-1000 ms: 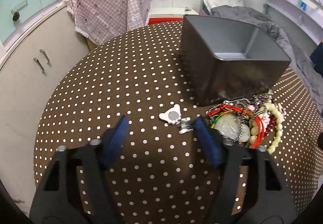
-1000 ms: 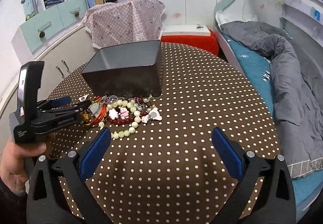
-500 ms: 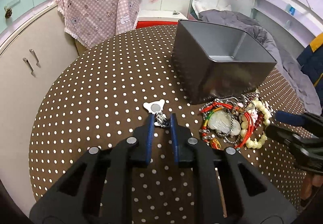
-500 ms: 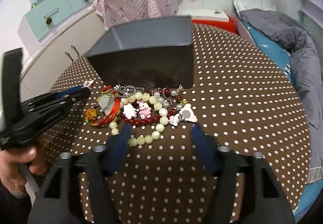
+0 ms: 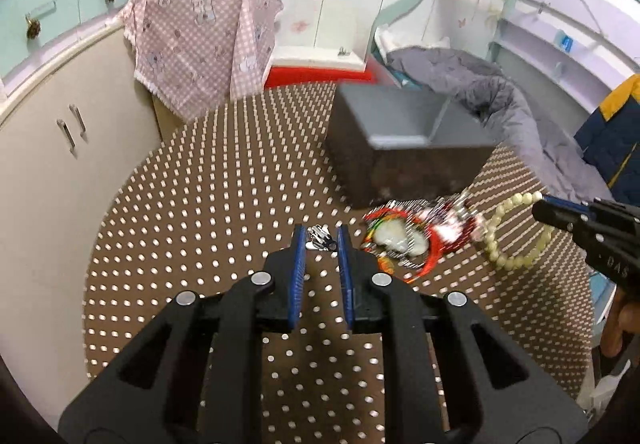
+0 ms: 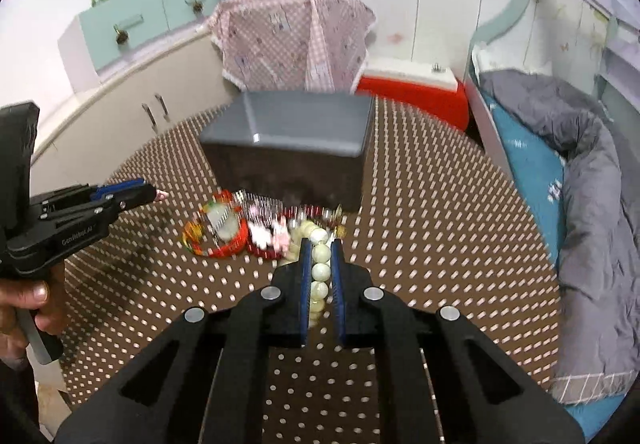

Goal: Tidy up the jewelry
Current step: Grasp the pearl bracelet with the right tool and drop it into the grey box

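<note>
Round desk (image 5: pixel 224 204) draped in brown white-dotted cloth, left claw (image 5: pixel 321 238) clamped on small silver metal clip (image 5: pixel 319 237), right claw (image 6: pixel 320 250) pinched on pale green round-bead strand (image 6: pixel 320 268), tangled glossy jewelry heap (image 5: pixel 404 240) near grey rectangular box (image 5: pixel 404 140).

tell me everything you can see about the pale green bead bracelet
The pale green bead bracelet is a loop of round, glossy, jade-like beads strung closely together. The right gripper is shut on one section, several beads lined up between its blue pads. In the left wrist view the loop stretches from the jewelry pile toward that gripper, apparently partly lifted off the polka-dot tablecloth. Its far end meets the pile, in front of the gray box.
</note>
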`<state>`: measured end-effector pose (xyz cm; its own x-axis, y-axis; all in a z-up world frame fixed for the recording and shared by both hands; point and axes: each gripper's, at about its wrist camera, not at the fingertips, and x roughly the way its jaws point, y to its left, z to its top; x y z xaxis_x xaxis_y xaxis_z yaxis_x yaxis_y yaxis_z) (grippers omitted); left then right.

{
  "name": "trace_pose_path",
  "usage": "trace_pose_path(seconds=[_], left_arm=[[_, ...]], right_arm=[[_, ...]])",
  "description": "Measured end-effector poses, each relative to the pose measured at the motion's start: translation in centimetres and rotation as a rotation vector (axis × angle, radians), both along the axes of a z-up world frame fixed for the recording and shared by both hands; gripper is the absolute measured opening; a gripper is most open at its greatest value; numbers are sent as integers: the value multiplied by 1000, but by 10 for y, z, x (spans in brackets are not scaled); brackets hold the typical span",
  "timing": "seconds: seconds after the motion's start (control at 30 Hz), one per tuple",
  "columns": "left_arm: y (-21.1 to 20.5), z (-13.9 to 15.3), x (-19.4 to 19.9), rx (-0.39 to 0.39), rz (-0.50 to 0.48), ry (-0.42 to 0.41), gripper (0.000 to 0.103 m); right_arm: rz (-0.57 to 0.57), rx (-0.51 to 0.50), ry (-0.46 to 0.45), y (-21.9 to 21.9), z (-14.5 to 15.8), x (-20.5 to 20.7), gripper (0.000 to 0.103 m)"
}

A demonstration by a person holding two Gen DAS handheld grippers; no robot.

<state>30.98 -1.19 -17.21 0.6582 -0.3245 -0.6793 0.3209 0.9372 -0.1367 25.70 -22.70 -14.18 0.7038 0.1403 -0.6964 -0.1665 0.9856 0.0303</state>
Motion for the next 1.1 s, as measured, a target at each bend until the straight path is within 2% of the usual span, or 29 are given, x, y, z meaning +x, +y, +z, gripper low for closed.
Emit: trace_pose_path(seconds=[0.3,0.47,0.57,0.7,0.87,1.0,1.07,1.1], left_arm=[[1,60,-15,-34,-38,-132,16],[-13,94,-10,-42,-66,-218,16],[-25,113,1,-60,-96,-250,16],[-44,119,29,-79,-121,-225,16],[-55,105,64,-107,-132,-135,16],[-59,87,86,-94,-111,-63,17],[-59,80,91,-68,-89,-43,38],[-56,80,91,-73,-73,-46,74]], right_arm=[[40,11,-165,-6,67,-2,8],[71,36,-249,-4,103,14,8],[79,49,-261,-4,111,33,8],[86,62,-234,-4,108,59,8],[79,95,-161,-7,92,88,8],[61,128,-104,-10,76,109,9],[43,146,-75,-16,67,115,15],[38,152,-71,-17,66,115,18]])
